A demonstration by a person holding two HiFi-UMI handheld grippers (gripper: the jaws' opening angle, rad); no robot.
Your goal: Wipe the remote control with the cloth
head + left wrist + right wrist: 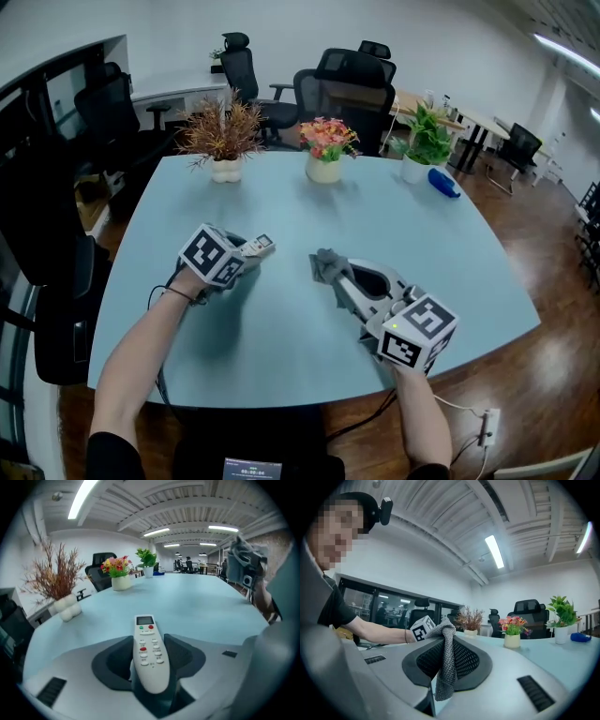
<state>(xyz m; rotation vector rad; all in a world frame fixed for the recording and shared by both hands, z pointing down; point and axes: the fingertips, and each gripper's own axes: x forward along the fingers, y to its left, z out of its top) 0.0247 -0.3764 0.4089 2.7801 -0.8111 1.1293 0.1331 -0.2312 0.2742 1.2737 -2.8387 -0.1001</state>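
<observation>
Near right: the right gripper [335,278] is clamped on the grey cloth [446,660] over the pale blue desk [394,225]. Left: the left gripper [249,253] is clamped on the white remote control [149,653]. Far: potted plants [323,150].

Table [281,347], 3 potted plants [324,150], chairs [347,84].

White remote control [149,653]; grey knitted cloth [445,663]
</observation>
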